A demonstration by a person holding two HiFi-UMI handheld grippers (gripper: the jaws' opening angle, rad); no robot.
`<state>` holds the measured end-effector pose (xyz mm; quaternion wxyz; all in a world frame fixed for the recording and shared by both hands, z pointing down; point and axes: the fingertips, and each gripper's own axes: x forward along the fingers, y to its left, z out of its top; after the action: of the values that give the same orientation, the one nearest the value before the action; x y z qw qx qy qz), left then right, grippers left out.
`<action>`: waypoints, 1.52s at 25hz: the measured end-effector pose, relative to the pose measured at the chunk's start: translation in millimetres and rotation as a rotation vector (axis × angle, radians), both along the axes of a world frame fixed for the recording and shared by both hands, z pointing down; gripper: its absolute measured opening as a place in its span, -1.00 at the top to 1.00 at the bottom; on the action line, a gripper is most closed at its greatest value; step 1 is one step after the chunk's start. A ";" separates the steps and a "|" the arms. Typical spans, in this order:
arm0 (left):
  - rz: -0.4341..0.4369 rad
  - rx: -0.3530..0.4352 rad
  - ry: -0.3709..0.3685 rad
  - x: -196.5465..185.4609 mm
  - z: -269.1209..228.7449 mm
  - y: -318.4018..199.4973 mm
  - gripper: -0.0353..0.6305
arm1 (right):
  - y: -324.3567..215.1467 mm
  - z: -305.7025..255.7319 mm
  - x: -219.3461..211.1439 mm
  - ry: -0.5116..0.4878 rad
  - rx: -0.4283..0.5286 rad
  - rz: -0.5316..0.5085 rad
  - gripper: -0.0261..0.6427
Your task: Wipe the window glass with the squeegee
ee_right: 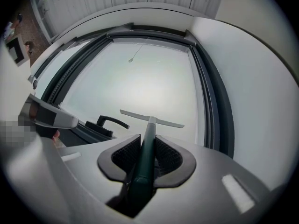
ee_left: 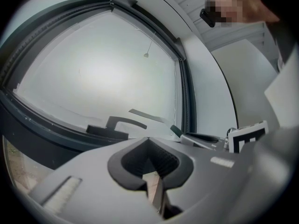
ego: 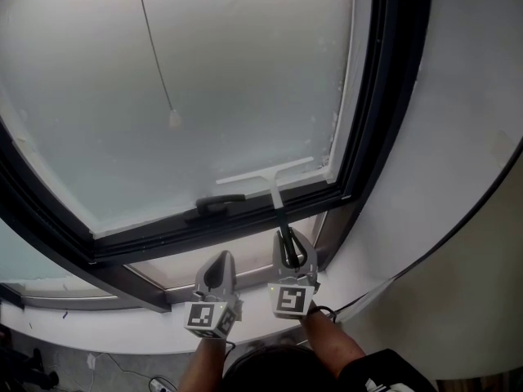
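Clamping the squeegee [ego: 274,188] by its dark handle, my right gripper [ego: 292,248] is holding it against the window glass [ego: 204,80]; my left gripper [ego: 219,269] is hovering alongside, closed and empty.

Under your window runs a white sill [ego: 122,335], curving round to the right. A thin black cable [ego: 359,295] lies on it there. The squeegee [ego: 265,172] blade lies against the glass [ego: 204,72].
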<state>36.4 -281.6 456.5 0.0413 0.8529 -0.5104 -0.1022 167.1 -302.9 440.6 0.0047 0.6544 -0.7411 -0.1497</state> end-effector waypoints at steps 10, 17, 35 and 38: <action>0.030 0.002 0.004 8.1 1.6 -4.8 0.90 | 1.4 1.0 1.5 0.011 -0.004 0.004 0.62; 0.059 0.033 0.000 12.8 -7.0 2.3 0.90 | 4.1 -104.0 16.1 -0.023 0.229 0.004 0.63; 0.131 0.239 -0.046 37.3 -78.1 -28.0 0.90 | -65.0 -369.3 64.5 -0.121 0.566 -0.016 0.63; 0.130 0.235 -0.046 40.7 -77.5 -30.3 0.90 | -65.4 -370.6 63.8 -0.096 0.585 0.003 0.63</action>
<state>77.0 -312.0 379.0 -0.0640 0.8853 -0.4392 -0.1387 230.9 -368.3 70.1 -0.2188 0.6355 -0.6649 -0.3259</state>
